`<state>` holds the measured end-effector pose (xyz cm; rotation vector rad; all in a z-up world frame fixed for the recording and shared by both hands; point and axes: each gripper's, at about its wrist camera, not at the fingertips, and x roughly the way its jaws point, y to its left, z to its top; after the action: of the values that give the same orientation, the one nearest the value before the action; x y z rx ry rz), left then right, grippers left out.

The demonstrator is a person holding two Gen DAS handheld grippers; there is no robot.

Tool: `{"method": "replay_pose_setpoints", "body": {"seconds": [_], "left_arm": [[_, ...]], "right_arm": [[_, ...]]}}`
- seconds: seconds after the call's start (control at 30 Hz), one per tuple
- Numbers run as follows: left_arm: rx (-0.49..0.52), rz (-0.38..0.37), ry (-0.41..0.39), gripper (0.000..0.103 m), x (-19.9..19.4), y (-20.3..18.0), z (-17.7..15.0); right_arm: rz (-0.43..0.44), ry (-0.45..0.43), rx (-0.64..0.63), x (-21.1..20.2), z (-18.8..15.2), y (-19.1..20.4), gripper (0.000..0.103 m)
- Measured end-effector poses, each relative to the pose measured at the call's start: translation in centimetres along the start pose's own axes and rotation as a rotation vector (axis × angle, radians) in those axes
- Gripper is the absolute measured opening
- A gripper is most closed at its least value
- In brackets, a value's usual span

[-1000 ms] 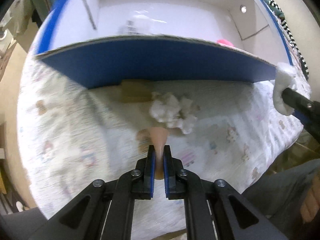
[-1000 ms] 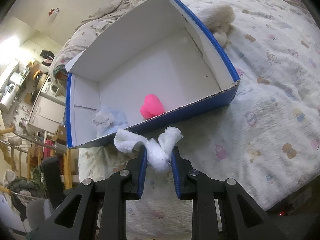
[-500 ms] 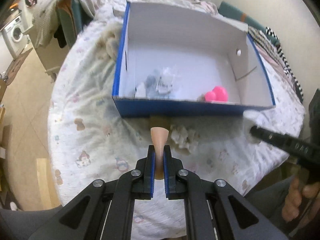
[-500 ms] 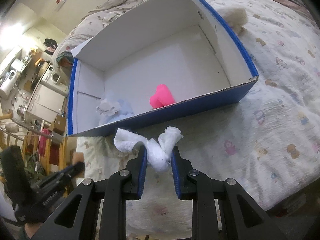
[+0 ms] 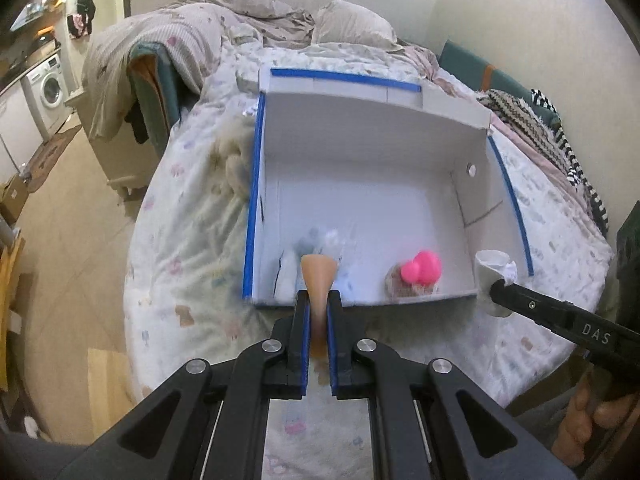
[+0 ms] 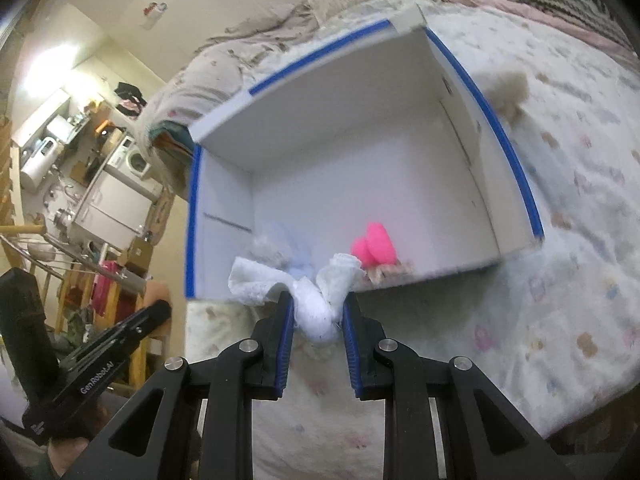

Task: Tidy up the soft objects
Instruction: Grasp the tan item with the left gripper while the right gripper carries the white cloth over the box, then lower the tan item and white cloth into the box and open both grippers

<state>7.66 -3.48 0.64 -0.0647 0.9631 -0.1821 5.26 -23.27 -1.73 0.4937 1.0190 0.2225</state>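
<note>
Left tongs (image 5: 319, 312) clench a tan piece (image 5: 318, 276) at the box's (image 5: 360, 152) near wall. Right tongs (image 6: 318, 312) grip a white cloth (image 6: 312, 300) there. A pink toy (image 5: 424, 266) lies inside the box on the bed (image 5: 180, 240).

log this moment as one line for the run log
left gripper: shut on tan piece | right gripper: shut on white cloth | box: holds pink toy

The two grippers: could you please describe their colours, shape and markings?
Both the left gripper and right gripper are matte black, with angular linkage arms, silver round pivot bolts and blue-lined flat fingers. White lettering marks their sides. A bare hand shows at the right gripper's handle; no cables are visible.
</note>
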Motion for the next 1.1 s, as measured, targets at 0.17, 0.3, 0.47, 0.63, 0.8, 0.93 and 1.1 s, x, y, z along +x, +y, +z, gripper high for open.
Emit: {"method": "replay_pose_setpoints", "body": {"seconds": [0.17, 0.3, 0.47, 0.63, 0.8, 0.93, 1.1], "left_arm": [[0.025, 0.005, -0.015, 0.007, -0.3, -0.7, 3.4], [0.055, 0.018, -0.034, 0.007, 0.1, -1.3, 5.8], [0.085, 0.027, -0.024, 0.007, 1.8, -1.9, 7.6], [0.119, 0.033, 0.019, 0.007, 4.7, -2.7, 7.4], [0.123, 0.038, 0.060, 0.007, 7.8, -2.9, 6.3], [0.124, 0.039, 0.081, 0.007, 9.0, -3.1, 6.0], [0.101, 0.041, 0.113, 0.007, 10.1, -2.8, 5.7]], "right_arm": [[0.010, -0.019, -0.029, -0.3, 3.0, 1.0, 0.025], [0.002, -0.028, -0.058, 0.2, 5.0, 1.7, 0.025], [-0.008, -0.033, -0.063, 1.8, 6.6, 1.6, 0.025], [-0.018, 0.011, -0.033, 4.4, 6.0, 0.3, 0.025], [-0.029, 0.059, -0.045, 6.4, 5.3, 0.2, 0.025], [-0.038, 0.094, -0.042, 7.9, 5.1, 0.0, 0.025], [-0.051, 0.121, -0.048, 8.9, 5.0, -0.1, 0.025]]}}
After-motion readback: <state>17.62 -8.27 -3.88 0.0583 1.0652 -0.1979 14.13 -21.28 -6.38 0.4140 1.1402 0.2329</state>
